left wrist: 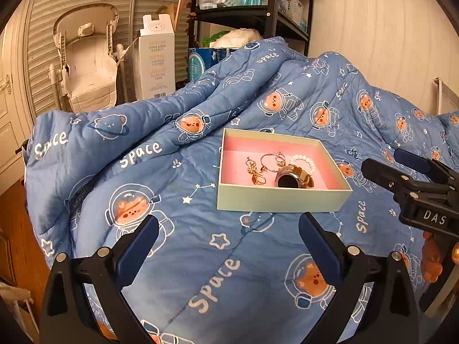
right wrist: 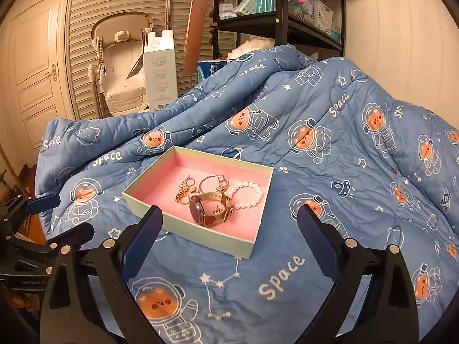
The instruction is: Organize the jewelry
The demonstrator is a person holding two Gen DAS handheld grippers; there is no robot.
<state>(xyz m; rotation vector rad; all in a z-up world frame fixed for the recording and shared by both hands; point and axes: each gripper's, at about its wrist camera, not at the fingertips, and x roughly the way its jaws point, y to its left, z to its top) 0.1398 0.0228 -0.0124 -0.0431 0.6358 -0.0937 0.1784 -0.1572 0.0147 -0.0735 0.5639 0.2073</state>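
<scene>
Both tongs, left and right, gape wide, holding nothing. Rectangular pink-lined box on quilted bed. Inside: round watch, pearl bracelet.

One box with a pink lining is seen on one blue quilt. Inside it, one watch, one pearl bracelet and one large thin hoop are counted, plus a cluster of small gold pieces (too tangled to be counted). Two grippers are shown, left and right.
</scene>
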